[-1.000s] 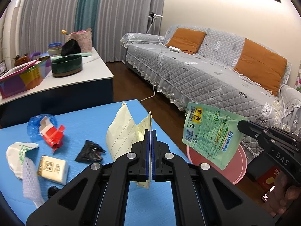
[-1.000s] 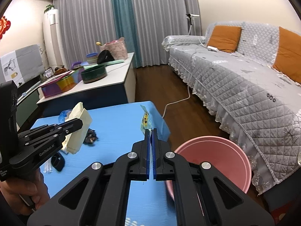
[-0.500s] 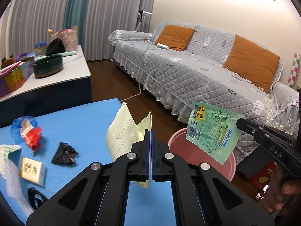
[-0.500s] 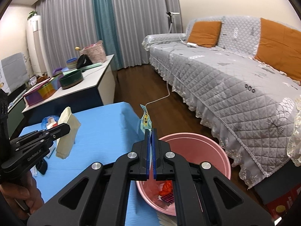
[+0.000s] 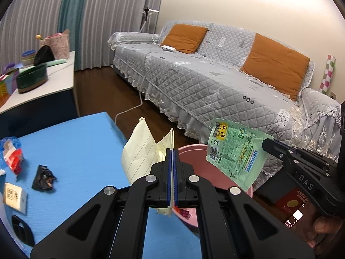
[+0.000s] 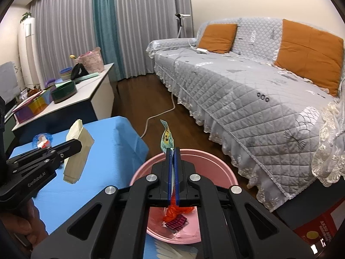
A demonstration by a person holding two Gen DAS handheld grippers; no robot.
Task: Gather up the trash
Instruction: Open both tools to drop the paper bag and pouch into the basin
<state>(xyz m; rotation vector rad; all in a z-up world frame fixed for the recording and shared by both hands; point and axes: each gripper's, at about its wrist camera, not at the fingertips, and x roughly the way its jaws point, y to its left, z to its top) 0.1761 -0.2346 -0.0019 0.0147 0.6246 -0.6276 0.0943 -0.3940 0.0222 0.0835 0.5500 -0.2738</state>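
My left gripper [image 5: 172, 168] is clamped on a folded sheet of yellow lined paper [image 5: 142, 151]. My right gripper [image 6: 173, 168] is clamped on a flat green pouch [image 5: 235, 154]. From the right wrist I see only the thin edge of that pouch sticking up past the jaws.

Just under my right gripper is the pink bin [image 6: 217, 164]. Some red and dark wrappers already lie in it. The pouch hangs over the bin. The paper hangs over the edge of the blue tabletop [image 5: 82, 142], right by the bin's rim and not clearly over the hole.

I think the paper could miss. It is light and flat, so if I let go here it may float down onto the floor or back onto the tabletop.

Farther back on the tabletop more trash waits: a black crumpled wrapper [image 5: 44, 178], a red and white packet [image 5: 13, 157] and a small white pack [image 5: 15, 197].
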